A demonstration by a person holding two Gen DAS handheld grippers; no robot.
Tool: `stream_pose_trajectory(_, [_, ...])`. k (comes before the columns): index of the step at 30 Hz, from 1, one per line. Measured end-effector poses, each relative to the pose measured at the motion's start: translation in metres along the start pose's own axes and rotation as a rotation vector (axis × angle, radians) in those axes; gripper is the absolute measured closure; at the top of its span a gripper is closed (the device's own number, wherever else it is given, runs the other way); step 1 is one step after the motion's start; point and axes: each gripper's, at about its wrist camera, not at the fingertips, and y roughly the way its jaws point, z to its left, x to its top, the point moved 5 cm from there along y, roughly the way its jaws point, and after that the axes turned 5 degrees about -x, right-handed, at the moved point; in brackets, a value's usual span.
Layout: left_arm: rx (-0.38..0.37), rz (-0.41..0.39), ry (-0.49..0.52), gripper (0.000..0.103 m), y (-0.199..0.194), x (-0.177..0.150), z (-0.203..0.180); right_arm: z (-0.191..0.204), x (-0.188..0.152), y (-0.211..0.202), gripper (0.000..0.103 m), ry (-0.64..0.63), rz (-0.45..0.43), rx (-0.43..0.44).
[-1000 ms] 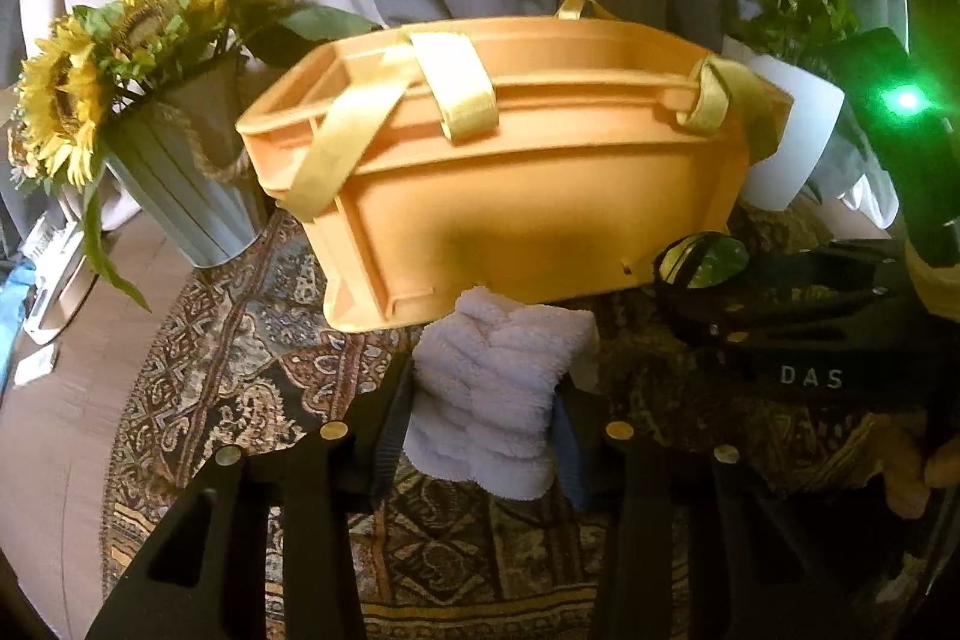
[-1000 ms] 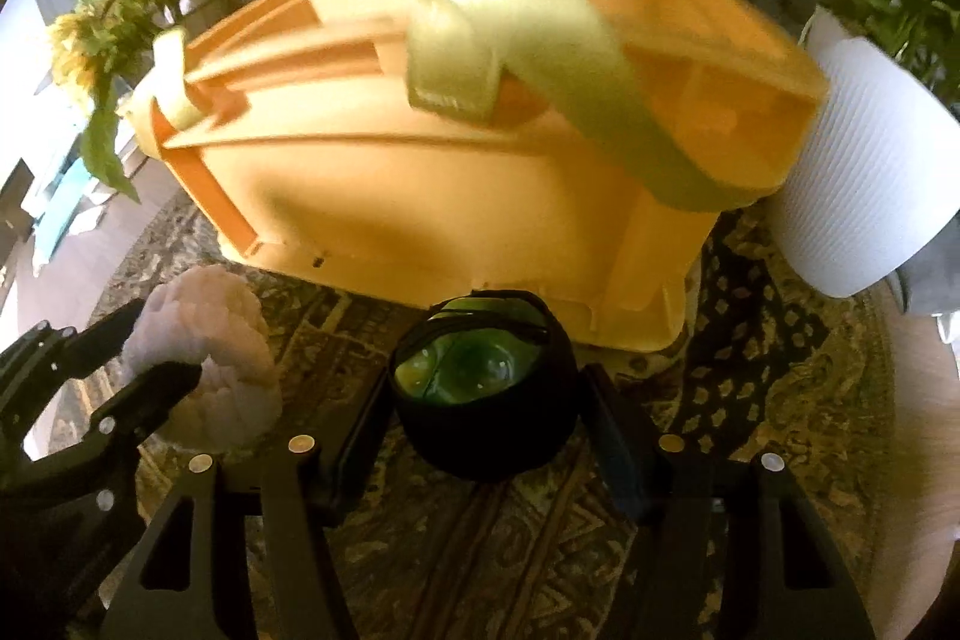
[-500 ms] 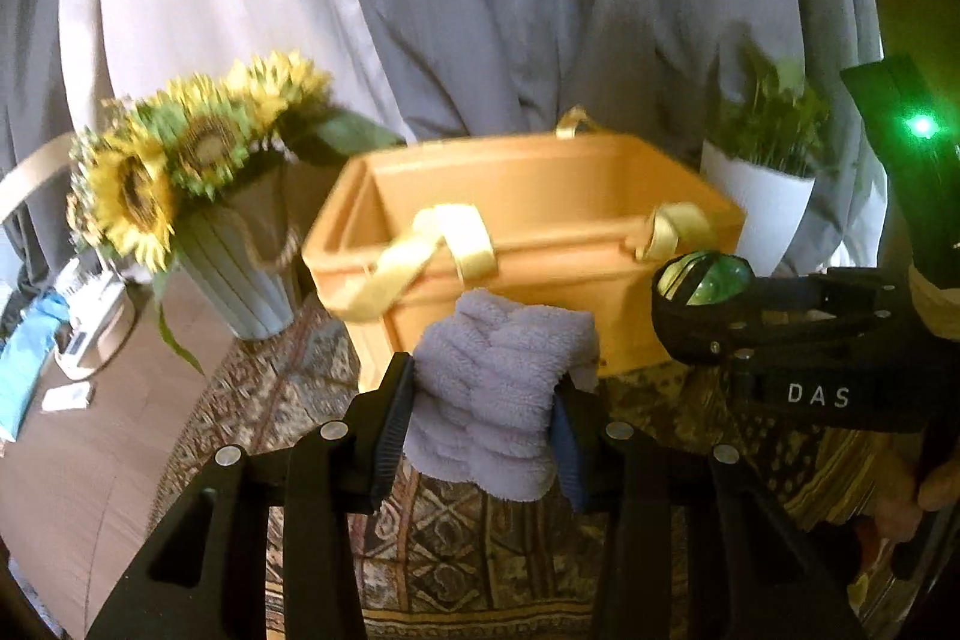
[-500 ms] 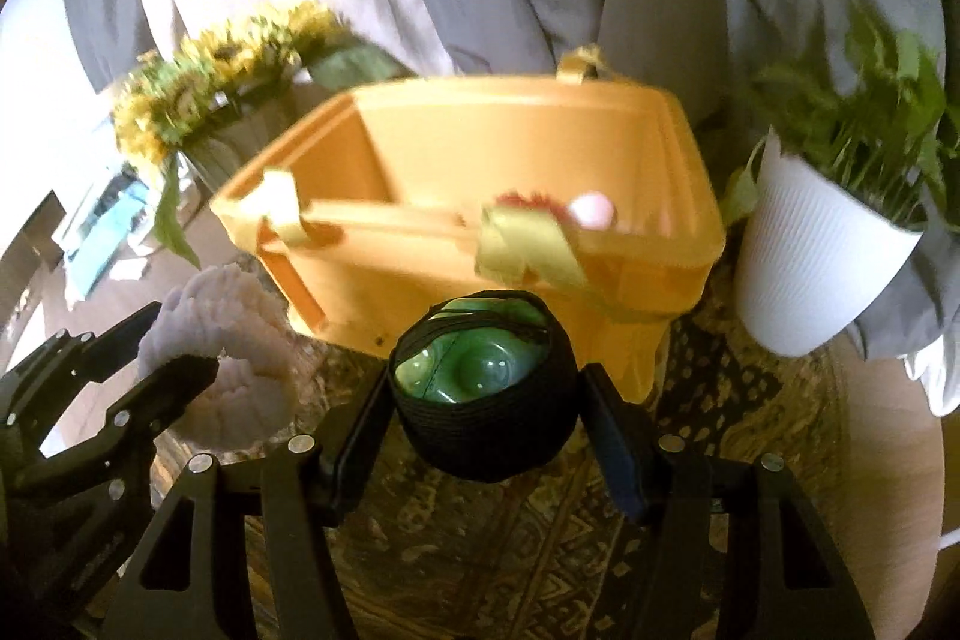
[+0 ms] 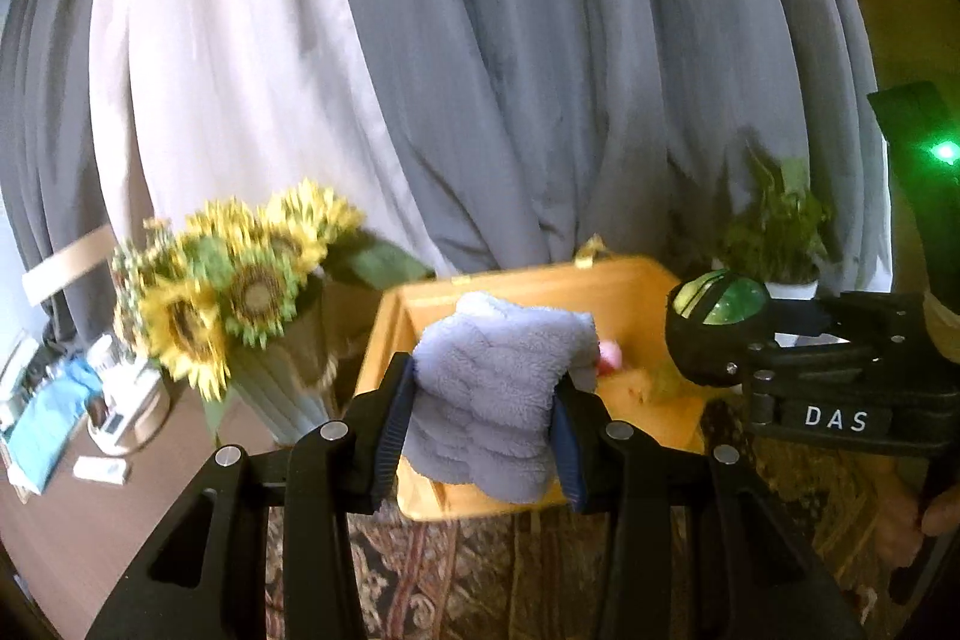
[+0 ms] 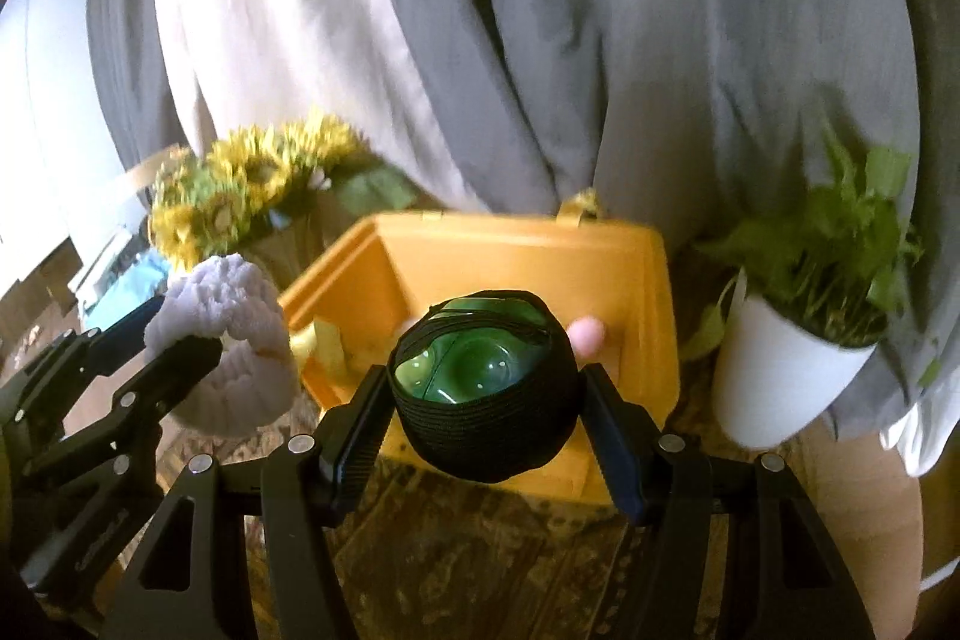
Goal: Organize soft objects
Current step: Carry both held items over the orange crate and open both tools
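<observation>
Far left of the left tongs, on the wooden floor, sits a clutter of blue and white items, too blurred to name. Next along, the sunflowers stand in a ribbed grey vase, just left of the tongs and a little beyond their tips. Now the left tongs themselves: closed onto a fluffy pale towel, both blue pads pressing its sides, the towel bunched and held upright between them, above the near edge of the bin. That orange bin sits straight ahead, open top showing, on a patterned rug. Something pink lies inside, just right of the towel, and a yellow strap droops into it.

Moving right: the right tongs come in alongside, clamped on a round black-meshed green ball, fingers snug against both its flanks. From the right wrist view the ball hangs over the bin's near wall, the pink thing peeking past its right shoulder. The left tongs show at that view's left edge, towel in their grip, level with the ball.

Right of the right tongs, a white pot of green leaves stands near the bin's right wall. Grey and white curtains hang behind everything.
</observation>
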Motion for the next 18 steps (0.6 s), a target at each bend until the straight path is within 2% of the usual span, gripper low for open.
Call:
stream_pose_trajectory(8, [0.022,-0.07,0.036,0.061,0.013,0.031,0.004,-0.006,0.033,0.004,0.039,0.004,-0.076,-0.029])
stream_pose_trajectory(18, [0.032,-0.059,0.05,0.061,0.054,0.047,0.012,-0.013,0.054,0.04,0.039,-0.009,-0.058,-0.059])
